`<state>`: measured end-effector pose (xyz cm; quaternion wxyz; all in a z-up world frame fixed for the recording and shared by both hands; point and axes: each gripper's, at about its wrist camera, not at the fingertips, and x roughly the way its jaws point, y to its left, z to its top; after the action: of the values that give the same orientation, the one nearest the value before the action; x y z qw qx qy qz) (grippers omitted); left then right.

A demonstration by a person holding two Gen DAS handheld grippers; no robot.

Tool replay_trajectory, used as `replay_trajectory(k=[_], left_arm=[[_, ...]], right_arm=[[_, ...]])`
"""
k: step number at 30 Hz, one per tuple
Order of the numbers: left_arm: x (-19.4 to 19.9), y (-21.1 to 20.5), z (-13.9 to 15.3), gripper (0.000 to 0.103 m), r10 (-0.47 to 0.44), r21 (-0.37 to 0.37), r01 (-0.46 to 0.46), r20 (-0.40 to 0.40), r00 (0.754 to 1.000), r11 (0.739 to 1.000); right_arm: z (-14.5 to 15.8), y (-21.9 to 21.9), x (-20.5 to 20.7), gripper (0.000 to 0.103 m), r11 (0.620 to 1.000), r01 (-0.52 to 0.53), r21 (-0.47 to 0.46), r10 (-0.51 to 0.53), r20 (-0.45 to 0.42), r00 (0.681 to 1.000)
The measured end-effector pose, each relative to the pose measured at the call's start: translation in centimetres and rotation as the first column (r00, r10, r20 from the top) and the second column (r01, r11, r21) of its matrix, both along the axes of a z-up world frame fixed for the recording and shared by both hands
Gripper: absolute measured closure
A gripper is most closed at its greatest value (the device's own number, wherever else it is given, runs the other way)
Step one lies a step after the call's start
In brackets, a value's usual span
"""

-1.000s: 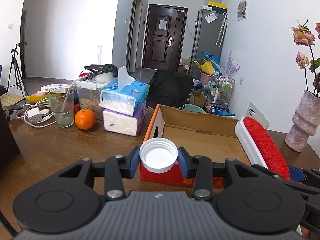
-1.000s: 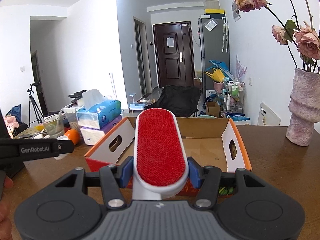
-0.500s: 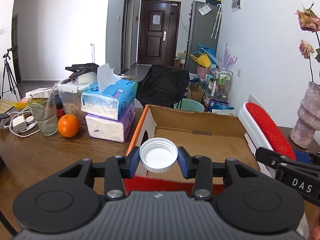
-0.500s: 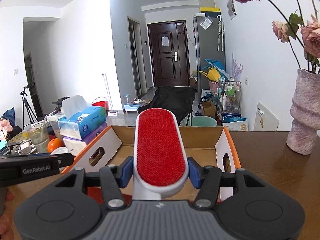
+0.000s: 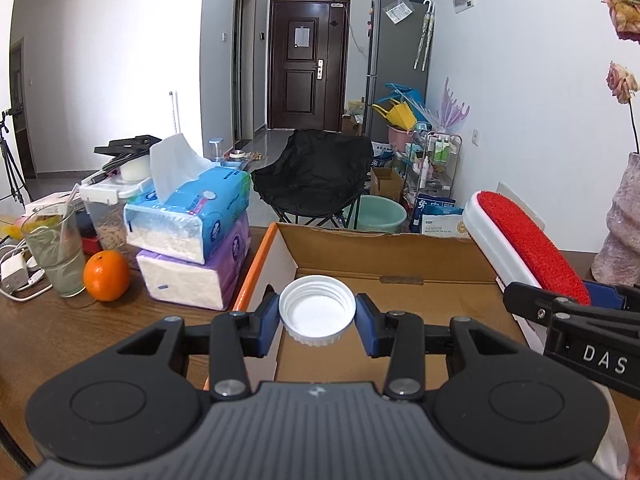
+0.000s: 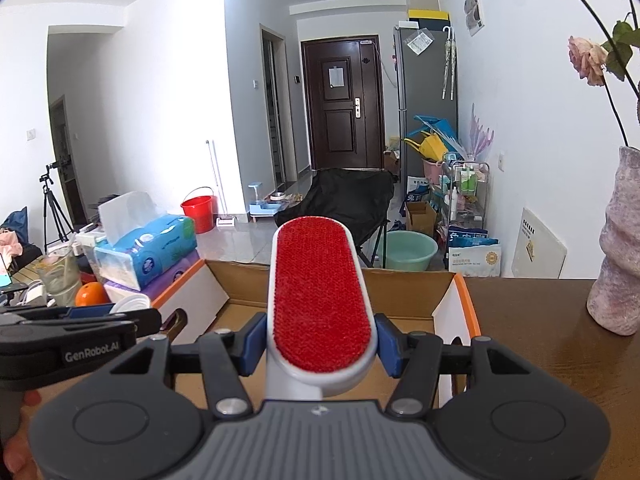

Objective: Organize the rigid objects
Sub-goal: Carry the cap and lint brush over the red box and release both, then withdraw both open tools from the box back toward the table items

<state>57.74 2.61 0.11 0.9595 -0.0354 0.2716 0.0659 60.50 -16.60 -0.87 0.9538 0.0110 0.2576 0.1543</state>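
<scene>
Advanced over open cardboard box (image 5: 384,248) since earlier | left gripper (image 5: 317,316) clamped on white plastic screw cap (image 5: 317,313), light, stiff, rim-held | right gripper (image 6: 320,346) clamped on red-faced white lint brush (image 6: 318,296), rigid, light, held at sides above box

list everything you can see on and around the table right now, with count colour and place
bottle cap: 1, white, in left gripper, over box's near left corner
lint brush: 1, red pad on white body, in right gripper, over box
cardboard box: 1, brown with orange edge, open, table centre
tissue packs: 2, blue on purple, stacked left of box
orange: 1, orange, left of tissues
glass: 1, clear, beside orange
vase: 1, pinkish, table right
table: 1, dark wood
left gripper: shut on cap
right gripper: shut on brush
</scene>
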Motion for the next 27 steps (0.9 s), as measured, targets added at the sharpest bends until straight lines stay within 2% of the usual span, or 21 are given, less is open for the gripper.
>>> replay_trajectory(k=[6, 13, 15, 17, 18, 19, 20, 22, 27], left_arm=[[1.4, 0.2, -0.5, 0.061, -0.007, 0.005, 0.007, 0.003, 1.000, 1.000], [2.4, 0.0, -2.0, 0.061, -0.019, 0.024, 0.020, -0.044, 0.999, 1.000], [2.6, 0.0, -2.3, 0.054, -0.016, 0.026, 0.017, -0.055, 0.998, 1.000], [2.5, 0.3, -2.3, 0.024, 0.005, 0.031, -0.003, -0.051, 0.999, 1.000], [2.4, 0.4, -2.2, 0.018, 0.018, 0.037, -0.016, -0.045, 0.999, 0.999], [2.3, 0.6, -2.1, 0.011, 0.031, 0.042, -0.029, -0.040, 0.999, 0.999], [2.2, 0.7, -1.9, 0.005, 0.039, 0.042, -0.038, -0.035, 0.999, 0.998], [2.0, 1.1, -1.7, 0.000, 0.053, 0.031, -0.052, -0.027, 0.998, 0.998], [1.9, 1.6, -1.3, 0.000, 0.068, 0.030, -0.068, -0.027, 0.997, 0.997]], right_arm=[[-1.0, -0.2, 2.2, 0.047, 1.000, 0.017, -0.006, -0.017, -0.051, 0.999], [-1.7, -0.1, 3.0, 0.047, 1.000, 0.011, -0.015, -0.013, -0.083, 0.996], [-1.8, -0.1, 3.2, 0.046, 1.000, 0.010, -0.017, -0.012, -0.095, 0.995], [-1.6, -0.2, 3.1, 0.029, 1.000, 0.022, -0.019, -0.024, -0.090, 0.996], [-1.5, -0.2, 2.9, 0.010, 0.999, 0.033, -0.022, -0.035, -0.079, 0.996], [-1.3, -0.3, 2.6, 0.000, 0.999, 0.048, -0.022, -0.049, -0.058, 0.997], [-0.9, -0.5, 2.3, 0.000, 0.998, 0.064, -0.023, -0.065, -0.032, 0.997], [-0.5, -0.7, 2.0, 0.000, 0.997, 0.070, -0.017, -0.070, -0.019, 0.997], [0.0, -1.1, 1.8, 0.000, 0.997, 0.077, -0.011, -0.078, -0.008, 0.997]])
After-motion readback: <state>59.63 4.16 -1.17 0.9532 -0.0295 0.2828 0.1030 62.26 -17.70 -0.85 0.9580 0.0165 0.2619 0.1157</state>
